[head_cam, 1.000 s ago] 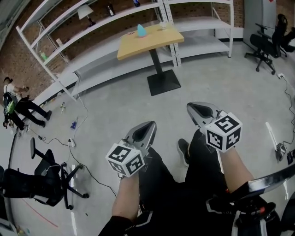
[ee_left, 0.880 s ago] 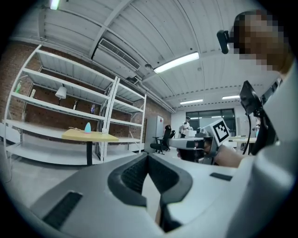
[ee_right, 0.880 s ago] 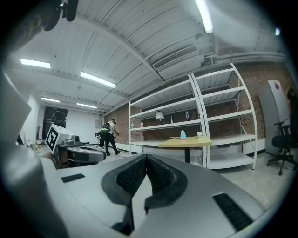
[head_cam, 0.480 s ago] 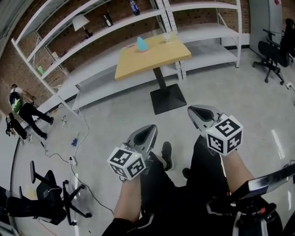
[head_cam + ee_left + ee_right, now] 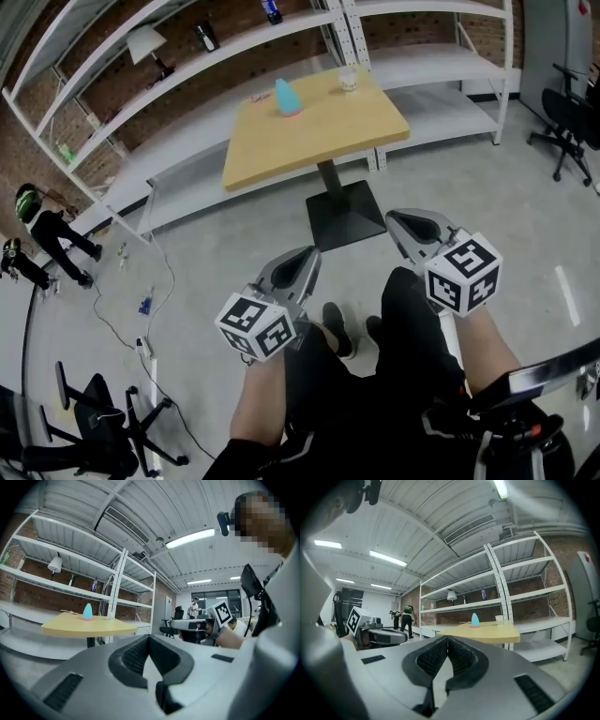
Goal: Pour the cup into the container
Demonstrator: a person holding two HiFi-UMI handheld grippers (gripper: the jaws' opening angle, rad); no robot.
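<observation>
Ahead, square wooden table (image 5: 328, 141) with teal cone (image 5: 286, 97), pale cup (image 5: 349, 80); ribbed left tongs (image 5: 149, 639), right tongs (image 5: 447, 641) closed, empty.

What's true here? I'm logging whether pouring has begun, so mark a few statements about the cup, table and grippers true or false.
1. The left gripper and right gripper are both shut with nothing between the jaws. True.
2. The cup stands on the floor. False: it stands on the yellow table, near its far edge.
3. The teal object touches the cup. False: they stand apart on the table.
4. A lamp stands on the shelf behind the table. True.
</observation>
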